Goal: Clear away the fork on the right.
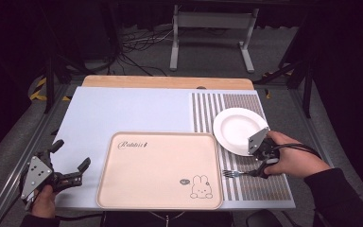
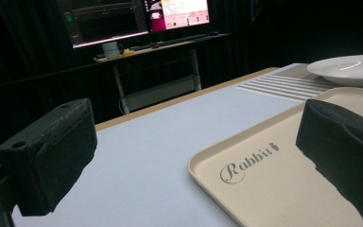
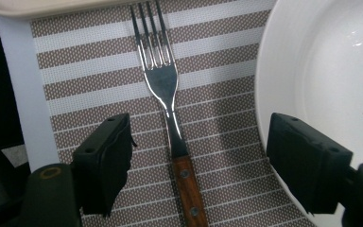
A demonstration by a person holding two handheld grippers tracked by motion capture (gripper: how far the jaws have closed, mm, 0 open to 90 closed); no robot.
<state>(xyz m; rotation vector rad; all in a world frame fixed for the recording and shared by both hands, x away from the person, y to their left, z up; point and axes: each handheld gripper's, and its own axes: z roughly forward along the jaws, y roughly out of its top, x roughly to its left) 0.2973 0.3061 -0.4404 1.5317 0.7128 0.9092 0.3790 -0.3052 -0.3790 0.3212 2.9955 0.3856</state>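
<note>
Between the wide-open jaws of the right tool (image 3: 198, 161) lies the fork (image 3: 168, 94), ungripped, on the striped mat (image 3: 75, 75).

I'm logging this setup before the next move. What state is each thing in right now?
Fork: flat on the striped mat, between the open right tongs, not gripped.
Plate: empty, upright on the mat.
Tray: empty, flat on the table.
Left tongs: open, holding nothing.
</note>
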